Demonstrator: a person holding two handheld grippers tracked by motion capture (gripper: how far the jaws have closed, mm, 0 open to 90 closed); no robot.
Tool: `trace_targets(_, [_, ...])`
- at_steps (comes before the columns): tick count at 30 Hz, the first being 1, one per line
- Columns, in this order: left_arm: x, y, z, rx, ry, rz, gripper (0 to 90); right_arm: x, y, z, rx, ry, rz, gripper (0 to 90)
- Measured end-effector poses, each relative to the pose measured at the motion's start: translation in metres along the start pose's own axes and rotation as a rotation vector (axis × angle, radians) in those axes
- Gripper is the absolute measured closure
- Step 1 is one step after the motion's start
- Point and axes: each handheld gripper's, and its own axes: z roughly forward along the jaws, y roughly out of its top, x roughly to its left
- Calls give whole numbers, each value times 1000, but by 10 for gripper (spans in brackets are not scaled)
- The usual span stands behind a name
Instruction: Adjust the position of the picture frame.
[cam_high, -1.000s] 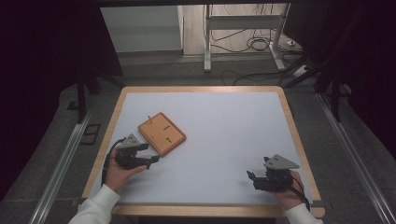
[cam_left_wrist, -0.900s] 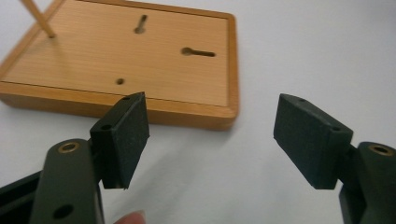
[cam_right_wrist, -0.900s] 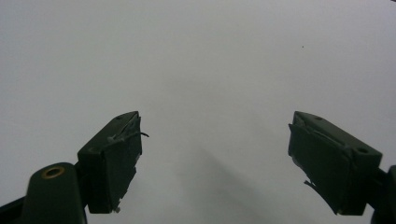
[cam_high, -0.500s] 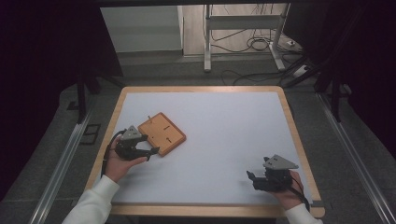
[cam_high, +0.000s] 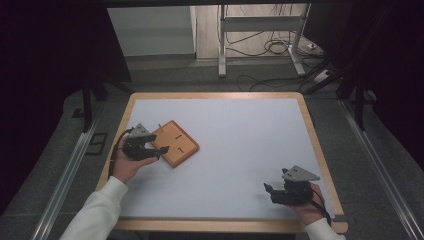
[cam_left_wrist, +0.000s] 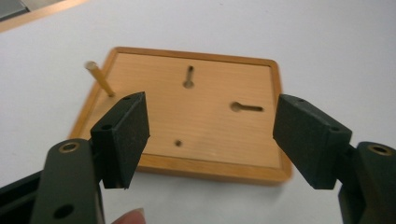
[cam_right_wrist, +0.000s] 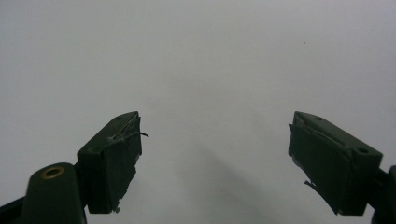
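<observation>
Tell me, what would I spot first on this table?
Probably the wooden board lying on the left of the white table, with a thin peg standing up near one corner. The left gripper is right beside it, jaws open; the right gripper rests near the front right corner.

wooden board (cam_high: 175, 143) lies on the bench (cam_high: 240, 150) at centre left; a peg (cam_left_wrist: 99, 78) stands in its corner.

The left gripper (cam_high: 156, 151) is held by a white-sleeved arm with its jaws spread wide and nothing between them, while the right gripper (cam_high: 270, 192) (low at the near right) points leftward, its jaws likewise wide apart and empty.
</observation>
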Motion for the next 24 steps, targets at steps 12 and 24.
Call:
trace_targets(12, [30, 7, 15, 16, 61, -39, 259, -1, 0, 0, -1, -5, 3, 175])
trace_targets(24, [50, 2, 42, 11, 76, -66, 304, -2, -1, 1, 13, -10, 10, 175])
